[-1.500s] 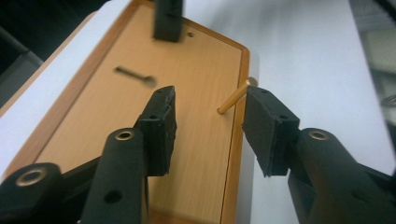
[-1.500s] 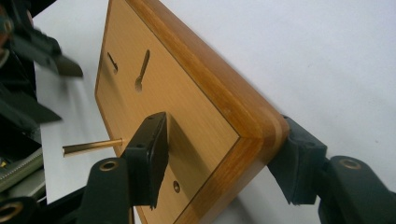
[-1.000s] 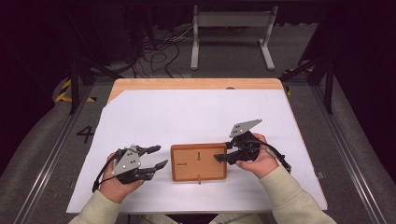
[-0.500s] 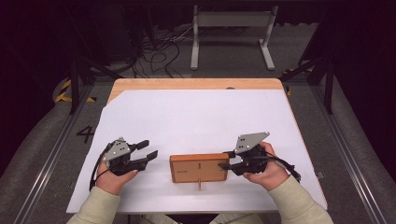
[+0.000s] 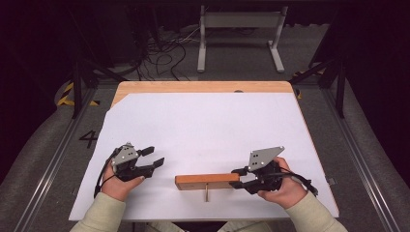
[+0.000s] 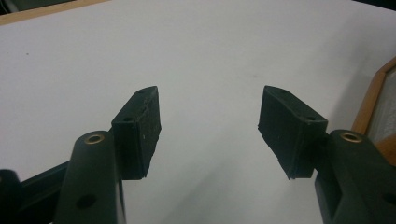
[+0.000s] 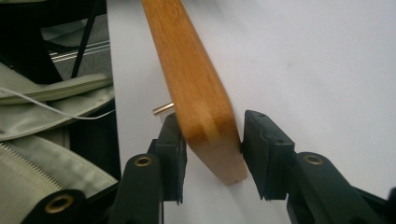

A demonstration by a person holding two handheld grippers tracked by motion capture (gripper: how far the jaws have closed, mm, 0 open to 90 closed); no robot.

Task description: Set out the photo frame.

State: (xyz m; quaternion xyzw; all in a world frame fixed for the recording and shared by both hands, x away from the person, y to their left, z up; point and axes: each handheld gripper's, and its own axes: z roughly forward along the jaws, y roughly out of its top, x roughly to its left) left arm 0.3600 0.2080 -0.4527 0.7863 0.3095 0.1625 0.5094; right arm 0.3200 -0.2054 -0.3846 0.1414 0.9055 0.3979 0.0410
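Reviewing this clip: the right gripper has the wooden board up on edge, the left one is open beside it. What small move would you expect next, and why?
Probably the left gripper moves toward the wooden board's free end to steady it. The right gripper is clamped on one end only, the board stands on its long edge with a small peg sticking out toward the person, and the left jaws are open, apart from the board.

**Right tongs clamped, left tongs apart**

The right tongs (image 5: 238, 177) pinch the wooden frame's (image 5: 207, 181) right end, jaws pressed on both faces. The left tongs (image 5: 153, 155) hover left of that frame, jaws spread wide. Both forearms reach in from below.
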